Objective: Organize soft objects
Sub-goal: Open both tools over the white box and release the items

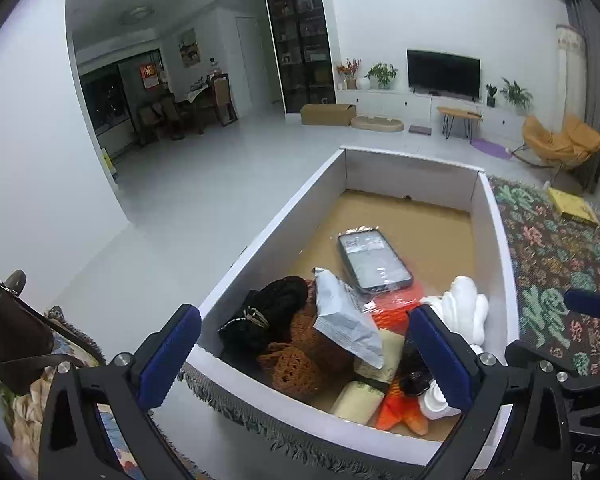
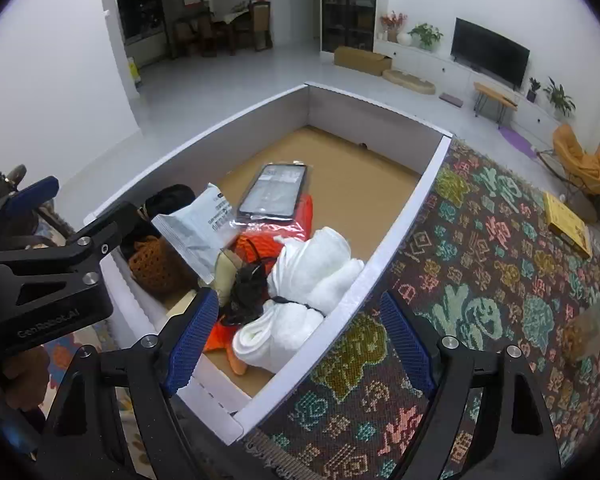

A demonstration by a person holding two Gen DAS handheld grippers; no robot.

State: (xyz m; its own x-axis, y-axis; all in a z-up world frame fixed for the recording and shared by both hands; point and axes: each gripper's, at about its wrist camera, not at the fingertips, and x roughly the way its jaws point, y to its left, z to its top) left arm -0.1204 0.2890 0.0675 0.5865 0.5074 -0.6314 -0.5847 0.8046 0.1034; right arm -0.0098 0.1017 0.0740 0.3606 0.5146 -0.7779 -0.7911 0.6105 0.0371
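My left gripper [image 1: 304, 354] hangs with its jaws spread and nothing between them, poised over the near end of the white box [image 1: 276, 216], and my right gripper [image 2: 300, 336] is spread wide and empty too, straddling the box's right wall, one finger over the pile and the other over the patterned rug [image 2: 500, 264]. That straddle worries me first: if I drop straight down I judge the outer finger would catch the cardboard rim and shove or tip the box. The soft things sit heaped at the near end: a rolled white towel [image 2: 320, 264], a brown crochet piece [image 1: 296, 364], a black knit bundle [image 1: 272, 308] and orange fabric [image 2: 260, 244]. Resting on that heap are a grey foil pouch [image 1: 344, 324] and a phone in clear wrap [image 1: 374, 262], neither soft. Pull the orange fabric or the crochet from underneath and I expect the phone to slide off onto the bare cardboard floor, or the pouch to come up with the cloth. A dark cord [image 2: 296, 302] crosses the towel; it could drag neighbours along. The grippers also hang near each other, so reaching with both at once risks a knock.
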